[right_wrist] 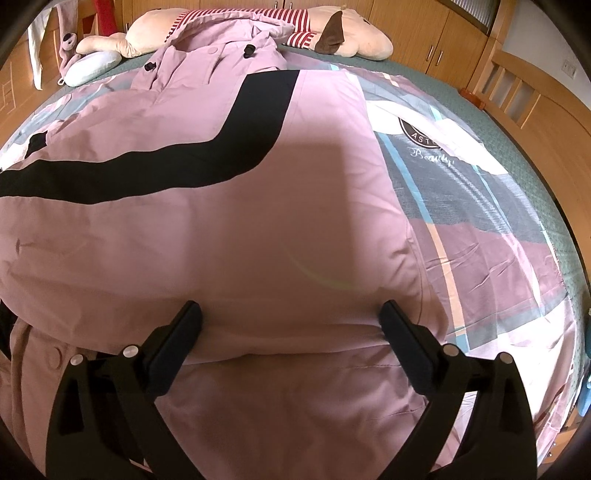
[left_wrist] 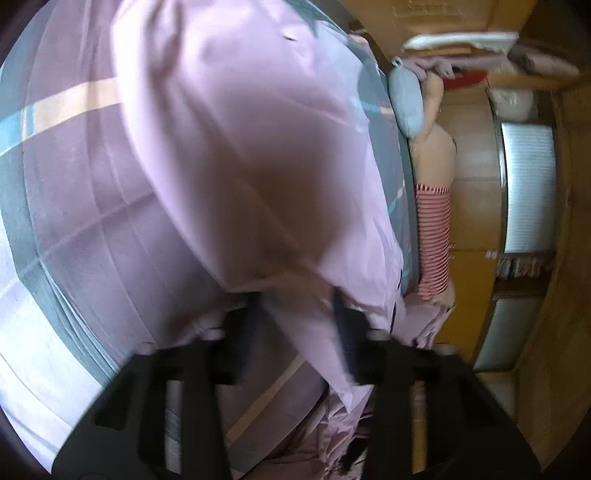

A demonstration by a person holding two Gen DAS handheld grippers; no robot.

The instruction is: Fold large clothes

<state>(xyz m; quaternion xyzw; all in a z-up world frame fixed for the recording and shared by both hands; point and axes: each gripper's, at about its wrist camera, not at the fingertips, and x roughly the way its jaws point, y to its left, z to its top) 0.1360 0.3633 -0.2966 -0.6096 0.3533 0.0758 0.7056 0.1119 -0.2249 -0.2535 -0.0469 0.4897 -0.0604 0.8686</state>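
Left claw [left_wrist: 299, 325]: nearly closed, pinching a fold of the pink coat [left_wrist: 236, 155] between its fingers; the picture is blurred, but cloth clearly runs through the gap and drapes up and away, probably lifted to carry one side over.
Right claw [right_wrist: 291, 332]: jaws spread wide, holding nothing; its fingertips [right_wrist: 192, 314] rest on or just above the coat [right_wrist: 258, 229], seemingly to pin it while the other side is folded.
Coat: spread over the bed directly ahead of the right claw, black band [right_wrist: 221, 147] further out, collar at the far end.
Bedsheet [right_wrist: 498, 229]: patterned, bare to the right of the right claw.
Plush toy [right_wrist: 354, 33]: beyond the collar, well clear of the fold.
Stage: mid-fold, I'd judge.
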